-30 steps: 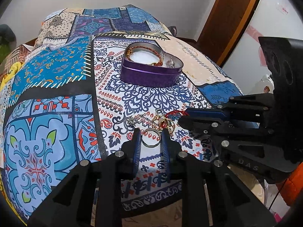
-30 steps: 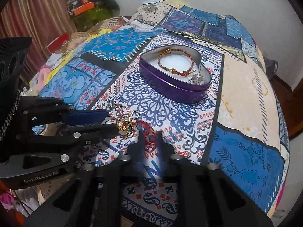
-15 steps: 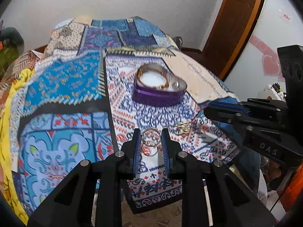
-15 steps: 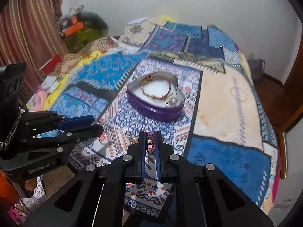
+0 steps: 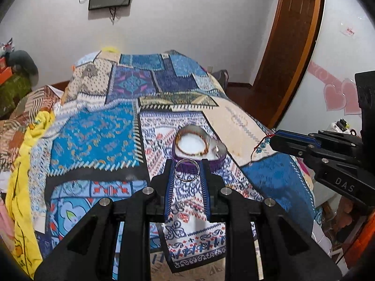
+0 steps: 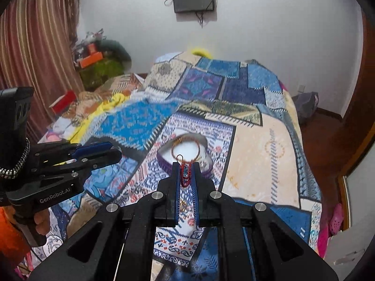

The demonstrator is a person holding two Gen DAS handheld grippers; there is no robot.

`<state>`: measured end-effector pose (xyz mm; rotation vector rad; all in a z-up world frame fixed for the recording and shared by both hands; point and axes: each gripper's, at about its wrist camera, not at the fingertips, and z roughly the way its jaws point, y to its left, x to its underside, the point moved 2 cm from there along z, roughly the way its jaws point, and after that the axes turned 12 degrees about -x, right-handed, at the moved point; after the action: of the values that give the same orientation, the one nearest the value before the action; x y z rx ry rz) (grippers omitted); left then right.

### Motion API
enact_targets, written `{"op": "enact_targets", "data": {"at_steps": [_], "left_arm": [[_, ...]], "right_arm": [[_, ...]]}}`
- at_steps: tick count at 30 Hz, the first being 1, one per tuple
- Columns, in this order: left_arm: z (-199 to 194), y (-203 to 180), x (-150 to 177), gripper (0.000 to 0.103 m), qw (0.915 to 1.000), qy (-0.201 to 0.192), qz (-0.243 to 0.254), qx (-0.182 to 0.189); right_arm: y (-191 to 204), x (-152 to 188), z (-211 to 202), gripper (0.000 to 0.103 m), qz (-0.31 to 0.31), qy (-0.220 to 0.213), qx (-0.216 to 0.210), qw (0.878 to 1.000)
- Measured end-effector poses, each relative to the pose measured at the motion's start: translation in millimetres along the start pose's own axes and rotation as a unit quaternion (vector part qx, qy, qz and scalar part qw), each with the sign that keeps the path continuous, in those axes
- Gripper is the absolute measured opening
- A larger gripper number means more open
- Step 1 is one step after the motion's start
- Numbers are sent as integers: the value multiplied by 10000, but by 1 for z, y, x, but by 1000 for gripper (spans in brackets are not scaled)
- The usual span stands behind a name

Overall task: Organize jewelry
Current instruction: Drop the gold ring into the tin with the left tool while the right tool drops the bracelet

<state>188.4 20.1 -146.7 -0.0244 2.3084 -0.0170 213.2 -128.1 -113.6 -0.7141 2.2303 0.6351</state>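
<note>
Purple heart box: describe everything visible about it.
The purple heart box is a shallow, open, heart-shaped tin with glossy purple walls, a silvery rim and a white lining. It sits flat on the patterned bedspread. A gold and red bracelet lies curled inside, with a small silvery piece near its right lobe. No gripper touches it.

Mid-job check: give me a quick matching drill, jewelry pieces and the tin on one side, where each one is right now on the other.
Things:
1. silver ring
2. red string bracelet
3. gold bangle
4. purple heart tin

Places:
A. lying inside the tin
B. clamped in the left tongs
C. sitting on the patterned bedspread
D. clamped in the right tongs

Pairs: 1-B, 2-D, 3-A, 4-C
</note>
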Motion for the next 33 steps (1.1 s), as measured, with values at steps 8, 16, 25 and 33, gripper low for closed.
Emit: {"op": "enact_targets", "data": {"at_steps": [8, 16, 25, 33], "left_arm": [[4, 3, -20, 21, 9998, -174, 1, -39], [25, 2, -35, 21, 9998, -184, 54, -24], [54, -6, -36, 21, 9998, -29, 191, 29], [86, -10, -32, 21, 9990, 286, 274, 186]], "right_arm": [[-5, -17, -2, 8, 37, -259, -35, 9997], [-13, -26, 10, 8, 82, -312, -106, 9994], [-28, -27, 36, 8, 258, -145, -233, 9993], [-38, -28, 61, 8, 353, 139, -412, 9984]]}}
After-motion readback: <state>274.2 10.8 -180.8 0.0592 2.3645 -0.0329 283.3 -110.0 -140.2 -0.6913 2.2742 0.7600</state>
